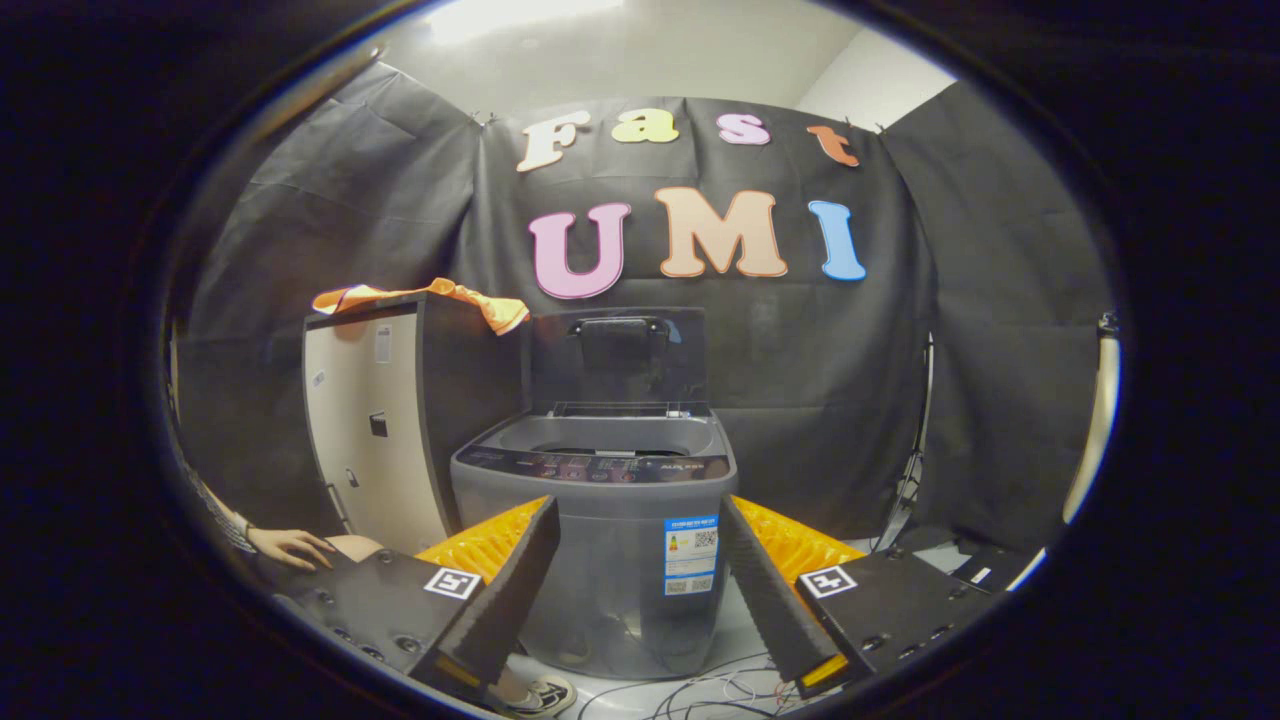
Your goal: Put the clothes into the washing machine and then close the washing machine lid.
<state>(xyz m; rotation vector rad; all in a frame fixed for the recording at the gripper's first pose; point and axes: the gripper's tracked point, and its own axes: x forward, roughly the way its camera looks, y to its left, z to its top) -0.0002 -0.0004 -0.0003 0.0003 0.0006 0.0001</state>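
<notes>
Two large bodies are being shown side by side beyond the fingers: a tall pale cabinet (pixel 385 430) with a dark side panel, and, just to its right, the grey washing machine (pixel 610 530), which is being seen front-on between the two fingers. The washing machine lid (pixel 620 355) is being held upright at the back of the tub, its handle near the top edge, so the drum opening is being left exposed and facing upward. An orange garment (pixel 440 298) is being carried on the top of the cabinet, its long axis running across the cabinet's upper edge from the far corner toward the machine, with one end drooping over the corner nearest the lid. The gripper (pixel 635 575) is being held well short of the machine, its fingers spread wide with nothing between them. A person's hand (pixel 292 547) is being rested low beside the cabinet. Loose cables (pixel 720 690) are being seen on the floor at the machine's foot.
</notes>
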